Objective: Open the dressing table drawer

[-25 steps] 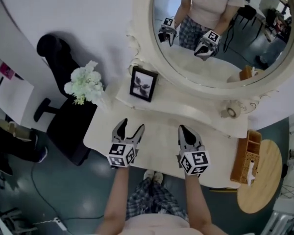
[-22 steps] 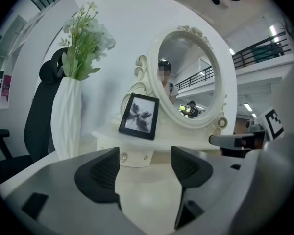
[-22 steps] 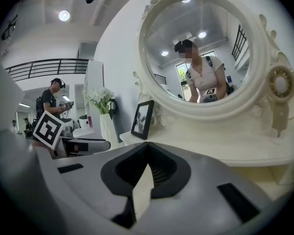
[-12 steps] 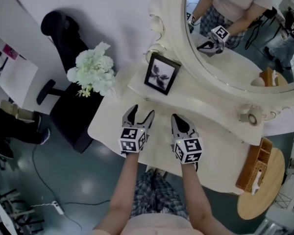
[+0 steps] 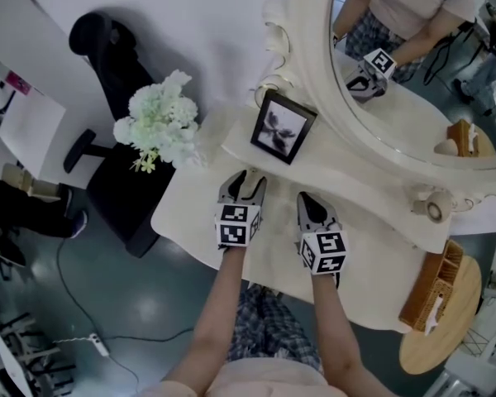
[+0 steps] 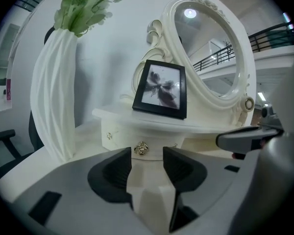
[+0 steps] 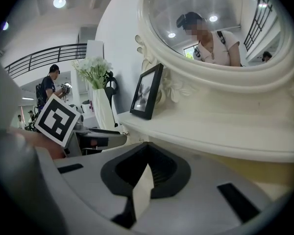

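The cream dressing table (image 5: pixel 190 222) has a small drawer (image 6: pixel 154 142) under its raised shelf, with a gold knob (image 6: pixel 141 149). My left gripper (image 5: pixel 244 184) (image 6: pixel 147 152) points at that knob. Its jaws have just been closing and stand partly open. The knob shows in the gap just past the tips, and the pads do not touch it. My right gripper (image 5: pixel 312 205) (image 7: pixel 146 144) hovers over the tabletop beside the left one, shut on nothing. In the head view the shelf hides the drawer front.
A black-framed picture (image 5: pixel 283 127) stands on the shelf in front of the oval mirror (image 5: pixel 413 81). A white vase of flowers (image 5: pixel 159 126) is at the table's left end. A black chair (image 5: pixel 116 197) is beyond it. A wicker basket (image 5: pixel 434 284) sits on a round side table at right.
Both grippers have moved forward and lower toward the shelf. The left jaws have narrowed from wide open. The right jaws stay closed.
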Tool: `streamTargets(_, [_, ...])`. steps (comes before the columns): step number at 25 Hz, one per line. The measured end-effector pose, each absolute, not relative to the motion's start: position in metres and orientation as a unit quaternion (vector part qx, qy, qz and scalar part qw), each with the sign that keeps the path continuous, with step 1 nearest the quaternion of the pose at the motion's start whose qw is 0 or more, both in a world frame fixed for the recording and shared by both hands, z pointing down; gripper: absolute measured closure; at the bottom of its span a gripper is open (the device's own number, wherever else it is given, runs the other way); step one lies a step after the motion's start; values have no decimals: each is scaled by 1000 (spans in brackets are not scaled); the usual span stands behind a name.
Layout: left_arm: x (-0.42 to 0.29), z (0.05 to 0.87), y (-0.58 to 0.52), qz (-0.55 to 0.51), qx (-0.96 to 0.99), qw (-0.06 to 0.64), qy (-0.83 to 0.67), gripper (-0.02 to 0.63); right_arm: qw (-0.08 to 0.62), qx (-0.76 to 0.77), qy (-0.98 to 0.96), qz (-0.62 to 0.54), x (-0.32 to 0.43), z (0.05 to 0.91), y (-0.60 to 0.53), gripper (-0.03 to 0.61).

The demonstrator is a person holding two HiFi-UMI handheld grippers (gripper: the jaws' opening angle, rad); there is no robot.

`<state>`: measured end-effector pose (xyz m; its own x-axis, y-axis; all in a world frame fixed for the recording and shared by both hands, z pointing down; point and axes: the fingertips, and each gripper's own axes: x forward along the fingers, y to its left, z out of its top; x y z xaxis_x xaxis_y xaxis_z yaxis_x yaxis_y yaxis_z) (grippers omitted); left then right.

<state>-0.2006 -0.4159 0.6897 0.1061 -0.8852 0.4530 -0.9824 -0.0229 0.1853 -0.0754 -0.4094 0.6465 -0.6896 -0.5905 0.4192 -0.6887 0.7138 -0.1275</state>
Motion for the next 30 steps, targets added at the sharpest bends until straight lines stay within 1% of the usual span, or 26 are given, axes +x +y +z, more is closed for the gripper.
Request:
streamTargets(4, [-204, 697, -423, 126, 700, 234, -663, 415, 178, 353, -907, 141, -76, 649, -415, 563])
streamTargets(9, [-205, 695, -427, 141, 697, 231, -665, 472, 180, 354, -907, 143, -77, 651, -418, 563])
streamTargets(11, [-206, 696, -427, 144, 694, 234, -665, 484, 181, 353, -906, 144, -77, 652, -418, 563])
streamTargets(30, [-206, 699, -414, 162, 685, 242, -668, 500, 183, 358, -905, 142, -67, 649, -413, 563])
